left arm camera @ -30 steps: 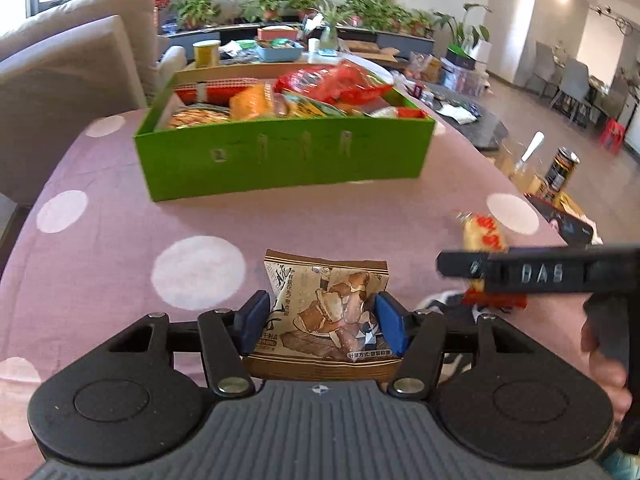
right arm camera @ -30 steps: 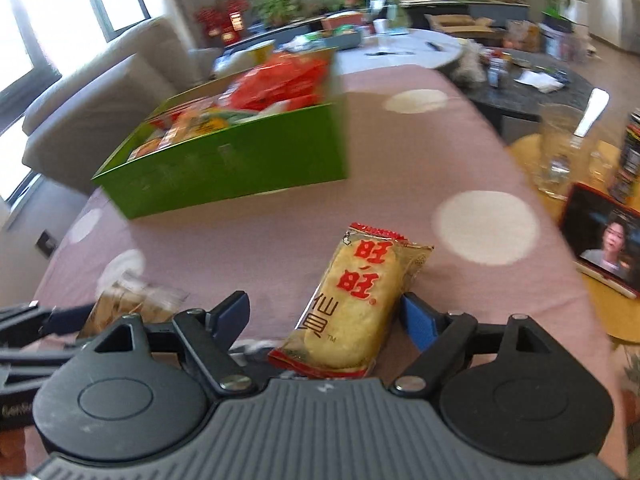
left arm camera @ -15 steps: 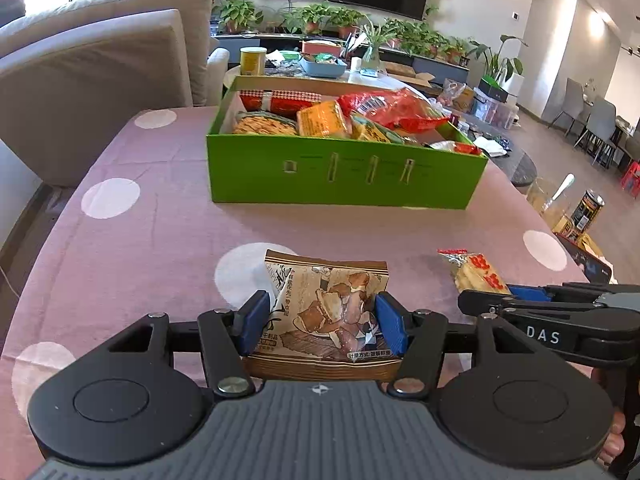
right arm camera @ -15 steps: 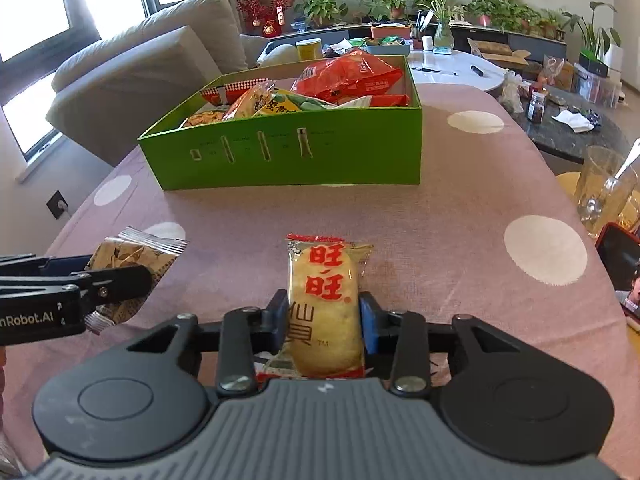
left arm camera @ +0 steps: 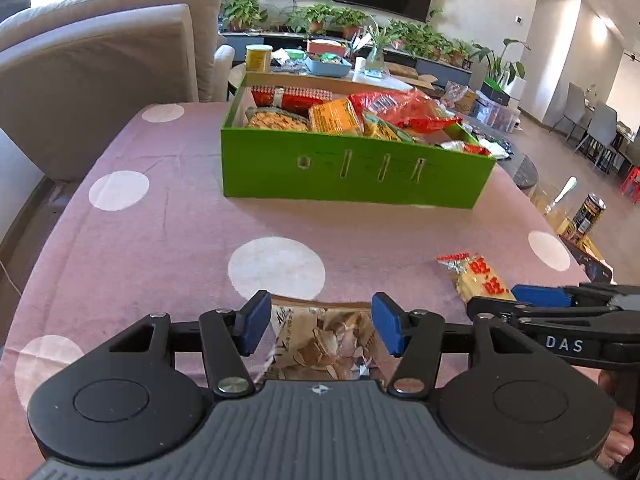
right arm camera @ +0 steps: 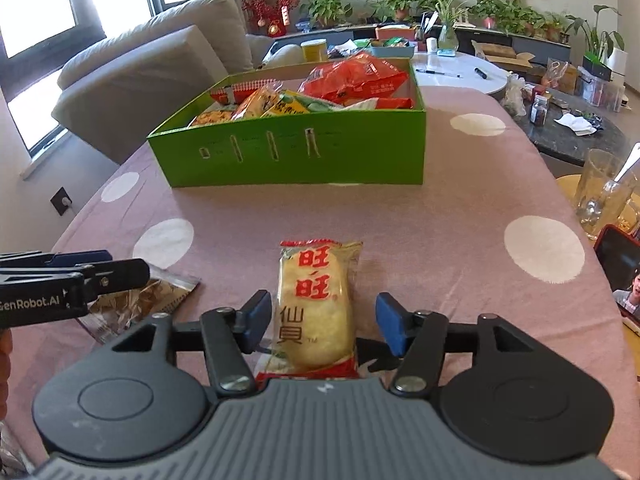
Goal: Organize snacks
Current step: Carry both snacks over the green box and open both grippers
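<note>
A brown snack packet [left arm camera: 324, 340] sits between the blue pads of my left gripper [left arm camera: 319, 326]. The jaws are closing and the pads touch its sides. In the right wrist view this packet [right arm camera: 156, 296] droops toward the cloth under the left gripper's fingers [right arm camera: 100, 274]. A yellow rice-cracker packet [right arm camera: 316, 304] lies flat on the cloth inside my right gripper [right arm camera: 323, 318]. Those jaws are opening, with a gap on each side of the packet. The left wrist view shows the same packet [left arm camera: 476, 276] ahead of the right gripper [left arm camera: 500, 300]. Beyond stands a green box [right arm camera: 288, 156] [left arm camera: 352, 176] full of snacks.
A pink tablecloth with white dots [left arm camera: 160, 240] covers the table. A grey sofa [left arm camera: 100, 72] stands beyond the left edge. At the right edge are a glass with a spoon [right arm camera: 604, 196], a screen [right arm camera: 620, 272] and a can [left arm camera: 588, 212]. A cluttered round table [right arm camera: 452, 68] is behind the box.
The right gripper was shut on the yellow packet half a second ago; its jaws now stand apart and the packet lies between them. The brown packet sits lower between the left pads.
</note>
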A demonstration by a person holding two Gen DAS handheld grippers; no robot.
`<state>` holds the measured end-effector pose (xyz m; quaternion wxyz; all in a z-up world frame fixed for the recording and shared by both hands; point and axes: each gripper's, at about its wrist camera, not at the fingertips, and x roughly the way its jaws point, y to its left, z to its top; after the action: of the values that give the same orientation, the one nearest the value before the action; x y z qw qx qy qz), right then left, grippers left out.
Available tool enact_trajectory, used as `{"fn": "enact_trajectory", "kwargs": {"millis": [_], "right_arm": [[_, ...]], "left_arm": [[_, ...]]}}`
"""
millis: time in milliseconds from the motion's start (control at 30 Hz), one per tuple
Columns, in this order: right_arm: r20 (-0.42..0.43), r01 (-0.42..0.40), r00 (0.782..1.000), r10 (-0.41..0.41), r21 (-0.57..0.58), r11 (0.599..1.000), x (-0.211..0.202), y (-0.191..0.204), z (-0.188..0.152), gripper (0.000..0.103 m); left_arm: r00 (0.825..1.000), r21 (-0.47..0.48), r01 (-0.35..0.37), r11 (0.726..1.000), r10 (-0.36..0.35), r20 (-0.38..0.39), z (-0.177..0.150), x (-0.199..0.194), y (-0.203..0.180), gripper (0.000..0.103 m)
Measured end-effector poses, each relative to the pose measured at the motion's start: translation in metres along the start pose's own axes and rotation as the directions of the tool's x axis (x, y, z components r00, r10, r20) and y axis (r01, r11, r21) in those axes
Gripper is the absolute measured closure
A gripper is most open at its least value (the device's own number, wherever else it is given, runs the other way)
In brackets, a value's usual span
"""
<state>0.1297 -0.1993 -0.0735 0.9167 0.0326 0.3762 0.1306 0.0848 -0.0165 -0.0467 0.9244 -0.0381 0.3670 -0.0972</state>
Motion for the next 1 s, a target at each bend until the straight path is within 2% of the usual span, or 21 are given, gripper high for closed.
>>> {"fn": "enact_trajectory", "kwargs": {"millis": [133,267,333,367,400,500,767,1000], "right_arm": [[-0.013,0.003,1.000,-0.003,-0.016,1.000,0.005,0.004,0.001,0.033],[-0.014,0.016,1.000,-0.016,-0.033,0.999,0.008,0.007,0.000,0.033],[-0.014,0.018,1.000,-0.019,-0.048,0.999,0.009,0.009,0.000,0.033],[-0.013,0.020,1.000,-0.021,-0.056,0.998,0.010,0.010,0.000,0.037],[-0.010,0.022,1.000,-0.023,-0.064,0.998,0.010,0.010,0.000,0.041],[-0.002,0.027,1.000,-0.027,-0.070,0.997,0.010,0.011,0.001,0.048],[0.027,0.003,1.000,-0.002,-0.041,0.999,0.003,0.011,0.004,0.049],[0.048,0.000,0.999,0.001,-0.022,1.000,-0.004,0.009,0.005,0.049]], "left_arm": [[0.999,0.053,0.000,0.999,0.002,-0.034,-0.006,0.004,-0.004,0.034],[0.997,0.090,-0.021,0.996,0.027,-0.067,-0.014,0.016,-0.005,0.034],[0.998,0.089,-0.027,0.996,0.032,-0.057,-0.014,0.019,-0.005,0.037],[0.998,0.094,-0.030,0.995,0.035,-0.057,-0.013,0.020,-0.006,0.037],[0.998,0.098,-0.025,0.995,0.030,-0.052,-0.012,0.020,-0.006,0.043],[0.998,0.111,-0.023,0.994,0.028,-0.049,-0.013,0.020,-0.008,0.046],[1.000,0.092,-0.001,0.996,0.003,-0.020,-0.010,0.010,-0.009,0.055],[1.000,0.103,0.002,0.995,-0.001,-0.010,-0.009,0.006,-0.008,0.055]]}}
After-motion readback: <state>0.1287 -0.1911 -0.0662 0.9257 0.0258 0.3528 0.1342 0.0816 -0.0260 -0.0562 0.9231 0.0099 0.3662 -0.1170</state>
